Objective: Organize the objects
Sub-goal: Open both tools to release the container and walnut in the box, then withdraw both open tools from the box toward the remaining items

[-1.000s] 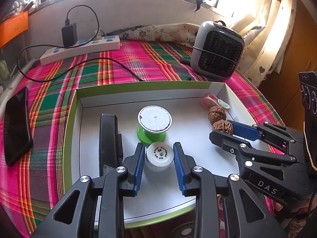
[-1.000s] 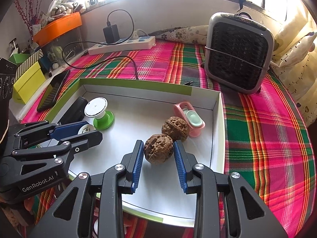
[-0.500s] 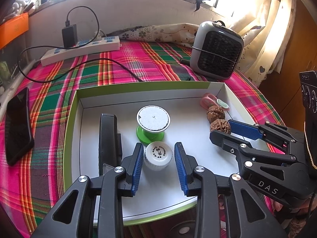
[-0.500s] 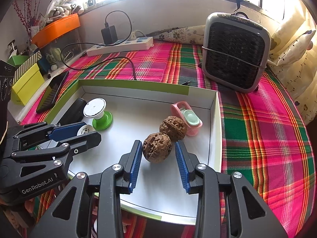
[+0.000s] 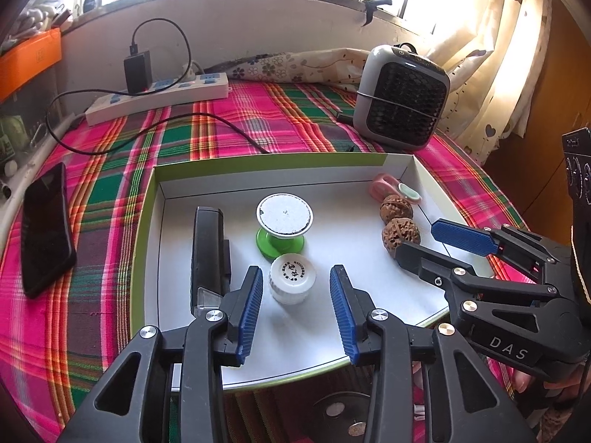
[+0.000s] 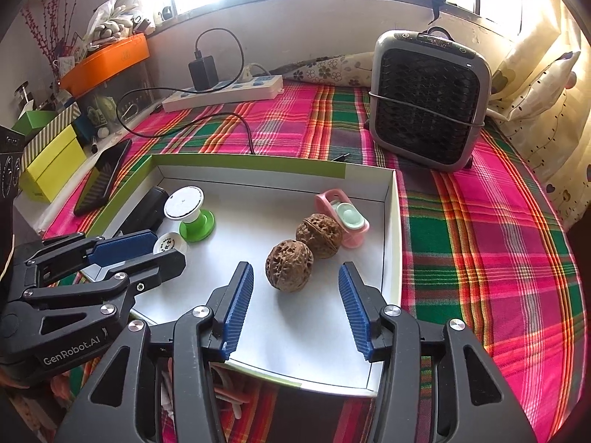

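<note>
My left gripper [image 5: 295, 308] and right gripper [image 6: 295, 306] have just been opening — the white cap [image 5: 292, 282] and near walnut [image 6: 289, 265] sit released in the tray [image 6: 392, 236] — next I back out.

Pink/green/orange plaid cloth [image 6: 480, 258]; tray [image 6: 258, 170] white w/ lime-green rim; brown walnuts [image 6: 290, 271]; pink-mint holder [image 6: 345, 217]; green-white spool [image 5: 282, 221]; blue claw pads [image 6: 238, 310].

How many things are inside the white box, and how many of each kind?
Brown wrinkly walnuts: 2
White round screw cap: 1
Green-footed spool with white top: 1
Black oblong bar: 1
Pink holder with mint disc: 1
Total: 6
</note>
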Available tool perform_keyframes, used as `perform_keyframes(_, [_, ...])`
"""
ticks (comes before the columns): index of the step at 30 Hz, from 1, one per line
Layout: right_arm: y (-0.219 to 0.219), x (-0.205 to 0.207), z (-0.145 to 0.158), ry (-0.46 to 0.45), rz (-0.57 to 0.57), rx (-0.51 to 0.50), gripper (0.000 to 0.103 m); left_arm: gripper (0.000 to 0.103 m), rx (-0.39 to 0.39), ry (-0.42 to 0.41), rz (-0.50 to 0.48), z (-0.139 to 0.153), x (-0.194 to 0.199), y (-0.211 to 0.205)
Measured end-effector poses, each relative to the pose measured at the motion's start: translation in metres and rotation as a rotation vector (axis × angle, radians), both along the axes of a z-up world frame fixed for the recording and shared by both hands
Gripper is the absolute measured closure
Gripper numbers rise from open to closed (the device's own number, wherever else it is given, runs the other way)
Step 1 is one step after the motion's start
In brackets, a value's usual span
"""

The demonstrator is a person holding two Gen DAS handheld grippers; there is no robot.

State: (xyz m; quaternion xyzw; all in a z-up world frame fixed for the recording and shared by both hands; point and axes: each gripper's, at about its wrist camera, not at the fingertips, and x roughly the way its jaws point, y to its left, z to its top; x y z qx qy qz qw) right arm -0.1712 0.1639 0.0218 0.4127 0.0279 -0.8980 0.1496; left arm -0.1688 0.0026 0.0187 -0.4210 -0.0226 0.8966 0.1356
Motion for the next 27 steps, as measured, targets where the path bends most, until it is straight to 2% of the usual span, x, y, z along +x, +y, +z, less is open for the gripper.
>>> perform_keyframes(16, [0.002, 0.019, 0.013, 0.026, -0.008, -0.009, 0.054, 0.067, -0.007, 0.033, 0.014, 0.015, 0.021, -0.003])
perform_keyframes(20, [0.004, 0.025, 0.016, 0.034, -0.014, -0.016, 0.054, 0.067, -0.050, 0.064, 0.024, 0.021, 0.030, -0.001])
perform_keyframes(27, [0.005, 0.037, 0.019, 0.044, -0.019, -0.018, 0.054, 0.067, -0.035, 0.076, 0.028, 0.027, 0.044, -0.004])
